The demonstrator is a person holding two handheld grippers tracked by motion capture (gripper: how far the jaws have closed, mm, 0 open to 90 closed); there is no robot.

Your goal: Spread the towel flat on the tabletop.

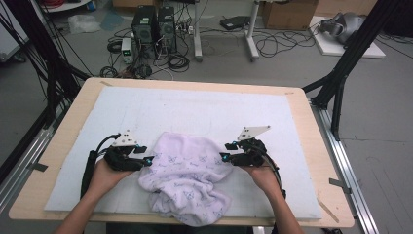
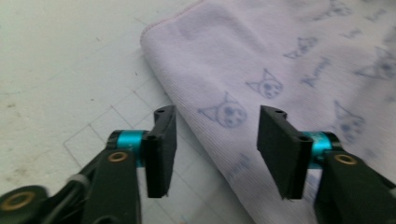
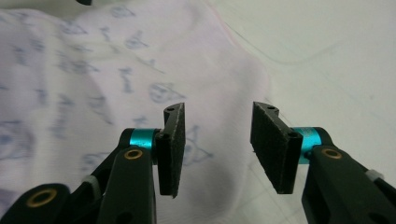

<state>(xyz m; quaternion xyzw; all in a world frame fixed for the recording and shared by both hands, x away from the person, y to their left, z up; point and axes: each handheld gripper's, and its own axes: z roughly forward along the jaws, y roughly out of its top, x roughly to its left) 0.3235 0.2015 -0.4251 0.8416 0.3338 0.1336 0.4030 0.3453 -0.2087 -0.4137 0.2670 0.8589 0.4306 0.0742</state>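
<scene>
step: towel [image 1: 187, 175] bunched at lower centre of the surface [image 1: 302, 112] | left gripper [image 1: 146, 161] and right gripper [image 1: 225, 157] fingers released, flanking it, gripping nothing | next: I judge each must pinch an edge to spread it

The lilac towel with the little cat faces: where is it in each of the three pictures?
High view: the towel lies crumpled at the table's near edge, between the two grippers.
Left gripper view: it covers the right side, its hem running down between the open jaws.
Right gripper view: it covers the left and centre, behind the open jaws.
Shared landmark: its printed cat faces.
</scene>
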